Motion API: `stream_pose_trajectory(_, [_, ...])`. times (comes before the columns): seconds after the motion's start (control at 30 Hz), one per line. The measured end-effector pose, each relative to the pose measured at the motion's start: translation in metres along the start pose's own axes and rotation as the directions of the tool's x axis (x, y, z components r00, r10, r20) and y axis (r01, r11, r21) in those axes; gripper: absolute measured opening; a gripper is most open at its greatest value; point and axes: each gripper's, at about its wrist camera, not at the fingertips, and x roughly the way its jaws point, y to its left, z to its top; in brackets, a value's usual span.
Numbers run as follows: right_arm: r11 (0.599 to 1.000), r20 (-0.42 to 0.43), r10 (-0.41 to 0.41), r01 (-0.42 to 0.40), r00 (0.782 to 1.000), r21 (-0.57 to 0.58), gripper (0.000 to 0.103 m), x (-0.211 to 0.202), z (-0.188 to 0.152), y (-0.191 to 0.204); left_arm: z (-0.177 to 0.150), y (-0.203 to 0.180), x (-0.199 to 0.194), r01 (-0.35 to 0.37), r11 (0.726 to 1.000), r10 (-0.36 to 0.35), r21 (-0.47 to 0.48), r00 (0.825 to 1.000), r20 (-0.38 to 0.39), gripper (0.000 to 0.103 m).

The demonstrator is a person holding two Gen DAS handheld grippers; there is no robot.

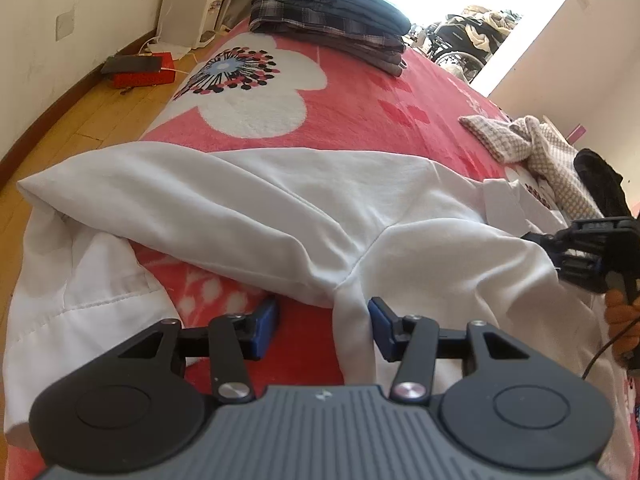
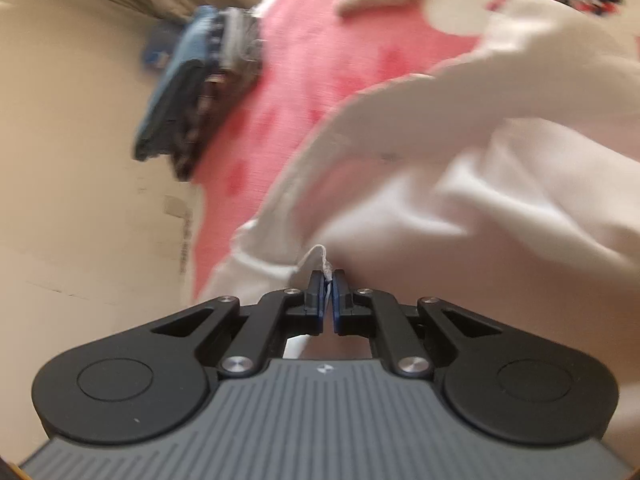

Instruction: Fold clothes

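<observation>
The garment (image 1: pixel 304 208) spread just ahead of the left tool (image 1: pixel 324 328) is plain white, lying on a pink-red blanket (image 1: pixel 360 108) with a large white flower whose centre bursts in black, pink and pale-blue dots. Far beyond that tool the folded stack (image 1: pixel 332 20) shows dark blue stripes over grey-and-black plaid, and off to its right lies a beige-and-white checked cloth (image 1: pixel 532 148). Both tools are black with blue pads (image 1: pixel 264 328), the right tool (image 2: pixel 329 296) too.

Open blanket (image 1: pixel 360 100) mid-bed, folded stack (image 1: pixel 328 16) far end, checked cloth (image 1: pixel 532 148) right edge
</observation>
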Motion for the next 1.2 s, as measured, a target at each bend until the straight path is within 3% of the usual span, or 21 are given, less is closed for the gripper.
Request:
stream_pose_trajectory(0.1, [0.981, 0.015, -0.064, 0.065, 0.998, -0.182, 0.007, -0.011, 0.000, 0.021, 0.000, -0.002, 0.001, -0.009, 1.000, 0.009, 0.008, 1.000, 0.001, 0.051])
stream_pose_trajectory(0.2, [0.916, 0.085, -0.136, 0.158, 0.987, -0.369, 0.010, -0.023, 0.003, 0.049, 0.000, -0.004, 0.002, -0.019, 1.000, 0.019, 0.017, 1.000, 0.002, 0.051])
stream_pose_trajectory(0.33, [0.772, 0.217, -0.168, 0.265, 0.962, -0.578, 0.024, -0.029, 0.006, 0.091, 0.000, -0.007, 0.002, -0.034, 0.999, 0.034, 0.037, 0.999, 0.001, 0.051])
stream_pose_trajectory(0.5, [0.522, 0.333, -0.132, 0.351, 0.934, -0.777, 0.032, -0.015, -0.003, 0.138, 0.000, -0.008, 0.002, -0.037, 0.998, 0.037, 0.043, 0.999, 0.001, 0.051])
stream_pose_trajectory(0.67, [0.409, 0.308, -0.165, 0.349, 0.937, -0.843, 0.036, 0.011, 0.006, 0.157, 0.000, -0.010, -0.004, -0.042, 0.998, 0.042, 0.048, 0.999, 0.005, 0.051])
stream_pose_trajectory(0.7, [0.405, 0.307, -0.180, 0.355, 0.935, -0.843, 0.037, 0.016, 0.010, 0.158, 0.000, -0.010, -0.006, -0.044, 0.998, 0.044, 0.051, 0.999, 0.007, 0.051])
stream_pose_trajectory(0.77, [0.482, 0.292, -0.203, 0.355, 0.935, -0.801, 0.037, 0.021, 0.030, 0.153, 0.000, -0.014, -0.015, -0.039, 0.997, 0.038, 0.061, 0.999, 0.025, 0.050])
stream_pose_trajectory(0.87, [0.643, 0.245, -0.219, 0.329, 0.944, -0.692, 0.036, 0.017, 0.065, 0.135, 0.006, -0.022, -0.034, 0.007, 0.997, -0.012, 0.070, 0.997, 0.070, 0.050])
stream_pose_trajectory(1.0, [0.714, 0.167, -0.270, 0.313, 0.948, -0.626, 0.034, 0.028, 0.094, 0.113, 0.031, -0.045, -0.031, 0.134, 0.987, -0.142, 0.092, 0.986, 0.086, 0.052])
stream_pose_trajectory(1.1, [0.813, 0.066, -0.296, 0.288, 0.953, -0.506, 0.023, 0.047, 0.115, 0.086, 0.053, -0.072, -0.007, 0.220, 0.969, -0.227, 0.116, 0.972, 0.053, 0.052])
stream_pose_trajectory(1.2, [0.895, -0.031, -0.265, 0.234, 0.964, -0.379, 0.023, 0.059, 0.126, 0.063, 0.072, -0.097, 0.022, 0.257, 0.958, -0.263, 0.129, 0.964, 0.039, 0.054])
